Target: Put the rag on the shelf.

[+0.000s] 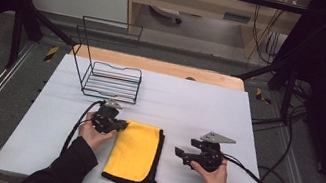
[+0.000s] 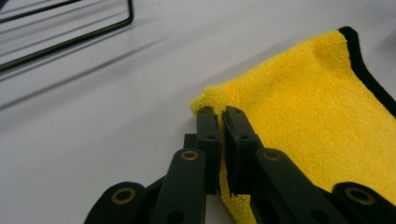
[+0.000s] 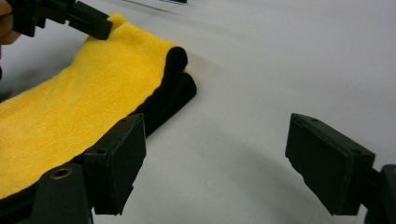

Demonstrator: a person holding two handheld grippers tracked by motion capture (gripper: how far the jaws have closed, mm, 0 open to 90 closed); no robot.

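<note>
White desk point(image 1: 198, 108) carries a folded yellow microfibre cloth with black trim point(image 1: 134, 153) near its front edge (a black wire rack point(image 1: 112, 81) stands behind). Left tongs point(image 2: 223, 122) pinch the cloth's corner; right tongs point(image 3: 215, 158) are spread, just beside it.

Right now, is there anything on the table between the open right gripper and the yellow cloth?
Nothing visible. The right gripper, jaws wide apart, faces the yellow cloth across bare white table. The wire rack stands at the far side, off that line. The left gripper is shut on the cloth's far corner.
</note>
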